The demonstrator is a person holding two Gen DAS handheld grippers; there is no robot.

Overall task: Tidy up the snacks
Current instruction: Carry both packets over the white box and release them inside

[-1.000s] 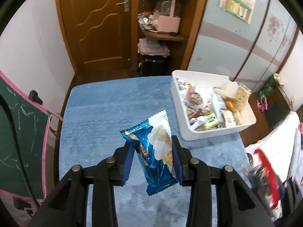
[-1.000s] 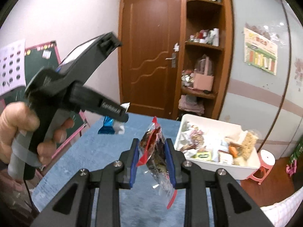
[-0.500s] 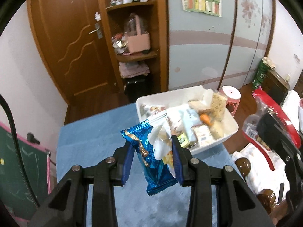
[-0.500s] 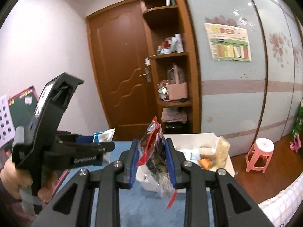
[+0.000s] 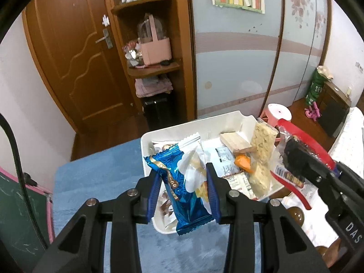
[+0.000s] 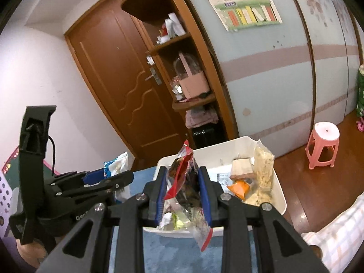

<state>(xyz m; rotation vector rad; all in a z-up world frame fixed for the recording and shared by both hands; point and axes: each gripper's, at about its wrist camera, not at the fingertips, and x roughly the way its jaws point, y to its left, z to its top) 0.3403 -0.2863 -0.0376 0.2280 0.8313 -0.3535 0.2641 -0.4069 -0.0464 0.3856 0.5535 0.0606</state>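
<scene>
My left gripper (image 5: 183, 173) is shut on a blue and white snack packet (image 5: 182, 186), held above the near left corner of the white bin (image 5: 193, 125). My right gripper (image 6: 180, 175) is shut on a clear packet with red edges and dark snacks (image 6: 184, 182), over the bin's (image 6: 278, 195) near edge. The bin holds several snacks: a wafer block (image 5: 235, 141), a pale crisp bar (image 5: 261, 157), an orange packet (image 5: 243, 162). In the left wrist view the right gripper with its red-edged packet (image 5: 295, 157) comes in from the right. In the right wrist view the left gripper (image 6: 109, 177) shows at the left.
The bin sits on a blue tablecloth (image 5: 97, 177). Behind stand a wooden door (image 5: 75, 52), corner shelves with a pink basket (image 5: 154, 50), a sliding wardrobe and a pink stool (image 6: 323, 145). A green chalkboard (image 5: 13, 216) leans at the left; bedding lies at the right.
Both grippers have swung to the right across the table with their packets, so the bin now lies directly under and ahead of them. Both grips are unchanged.
</scene>
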